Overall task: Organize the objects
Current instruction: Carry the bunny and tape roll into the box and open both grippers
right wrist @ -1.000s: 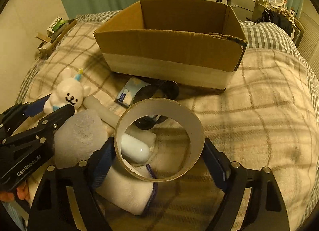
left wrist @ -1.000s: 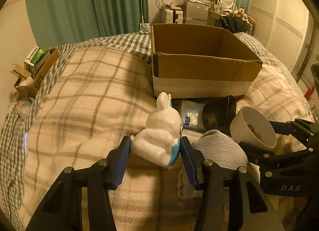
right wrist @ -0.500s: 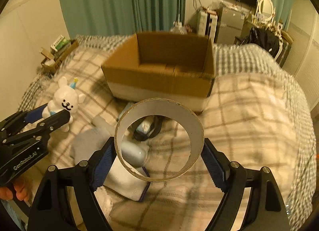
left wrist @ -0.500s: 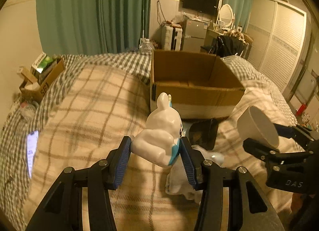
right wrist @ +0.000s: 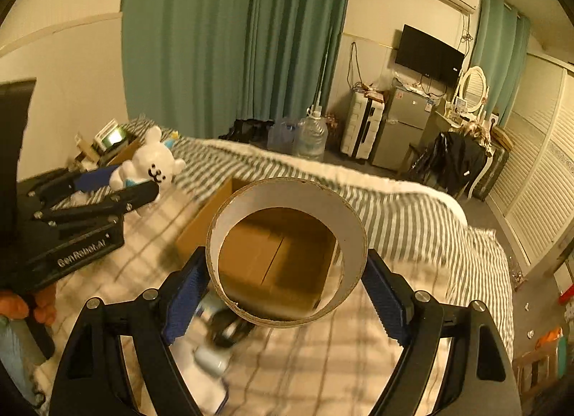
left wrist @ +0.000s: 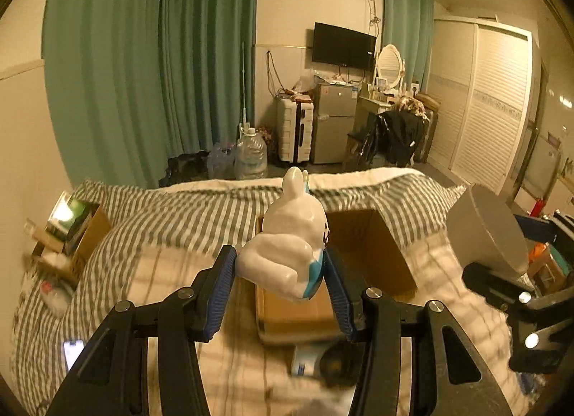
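Note:
My left gripper point(left wrist: 280, 276) is shut on a white bear figurine point(left wrist: 287, 240) with blue trim and holds it high above the bed, over the near edge of the open cardboard box point(left wrist: 373, 254). It shows in the right wrist view too point(right wrist: 150, 168). My right gripper point(right wrist: 287, 283) is shut on a wide cardboard tape ring point(right wrist: 287, 247), held in the air; the box point(right wrist: 193, 233) shows through and beside it. The ring also appears at the right of the left wrist view point(left wrist: 484, 229).
The box stands on a plaid blanket point(left wrist: 179, 272) on the bed. Small items lie in front of it: a dark cup point(left wrist: 333, 362), a white cloth point(right wrist: 211, 391). A phone point(left wrist: 73, 351) lies at the bed's left. Clutter boxes point(left wrist: 71, 229) sit by the wall.
Both grippers have risen well above the bed with their objects and moved toward the box. The small items on the blanket have dropped low in both views.

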Demonstrator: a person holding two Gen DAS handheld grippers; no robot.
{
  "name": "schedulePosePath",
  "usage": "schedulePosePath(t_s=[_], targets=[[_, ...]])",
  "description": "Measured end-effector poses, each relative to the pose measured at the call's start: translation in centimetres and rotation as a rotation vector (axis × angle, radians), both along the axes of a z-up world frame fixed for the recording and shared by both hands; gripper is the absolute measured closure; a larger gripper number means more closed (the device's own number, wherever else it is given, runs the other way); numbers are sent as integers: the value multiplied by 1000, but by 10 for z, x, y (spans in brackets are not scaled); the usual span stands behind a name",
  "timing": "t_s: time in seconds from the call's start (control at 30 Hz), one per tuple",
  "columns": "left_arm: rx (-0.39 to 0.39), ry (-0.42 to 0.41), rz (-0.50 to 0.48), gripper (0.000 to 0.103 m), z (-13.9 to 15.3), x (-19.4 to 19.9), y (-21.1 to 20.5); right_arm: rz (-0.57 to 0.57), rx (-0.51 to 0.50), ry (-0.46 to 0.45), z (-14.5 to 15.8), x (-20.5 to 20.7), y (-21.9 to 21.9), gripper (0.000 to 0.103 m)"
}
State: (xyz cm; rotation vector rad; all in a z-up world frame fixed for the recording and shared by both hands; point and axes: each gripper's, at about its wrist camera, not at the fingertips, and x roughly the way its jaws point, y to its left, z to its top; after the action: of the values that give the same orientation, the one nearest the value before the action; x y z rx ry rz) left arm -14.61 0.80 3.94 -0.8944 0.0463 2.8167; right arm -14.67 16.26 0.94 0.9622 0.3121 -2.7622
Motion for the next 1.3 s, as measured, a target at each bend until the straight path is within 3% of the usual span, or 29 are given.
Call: schedulePosePath(t_s=[0.2,0.43,0.63,0.77,0.8,0.87,0.9,1.1,1.3], targets=[[-31,-38,-3,53,-17,-58,15,-38,-57,-18,4,-72,16,20],[-72,-119,-12,53,-74,-99,28,-24,-43,-117,-53,-146,9,20],[-87,-145,-7,53,-105,-114,25,-2,-48,-166,-105,-169,6,20],[-76,-121,-8,50,-105,-110,23,34,-129,-152,-109,-170,12,18],[-71,-116,-4,48,-103,-110,21,29,-133,-153,-108,-169,14,16],[-70,-106,17,20,-97,-107,19,5,-105,-125,-102,-164,19,8],[-72,-92,33,15,-92,-110,19,-1,-98,-108,-98,-161,22,8],[-97,-33,58,14,-55,-75,15,-28,-85,-50,-51,-120,31,7],[-116,41,68,8,-2,-15,7,-25,-55,51,18,-44,35,4]])
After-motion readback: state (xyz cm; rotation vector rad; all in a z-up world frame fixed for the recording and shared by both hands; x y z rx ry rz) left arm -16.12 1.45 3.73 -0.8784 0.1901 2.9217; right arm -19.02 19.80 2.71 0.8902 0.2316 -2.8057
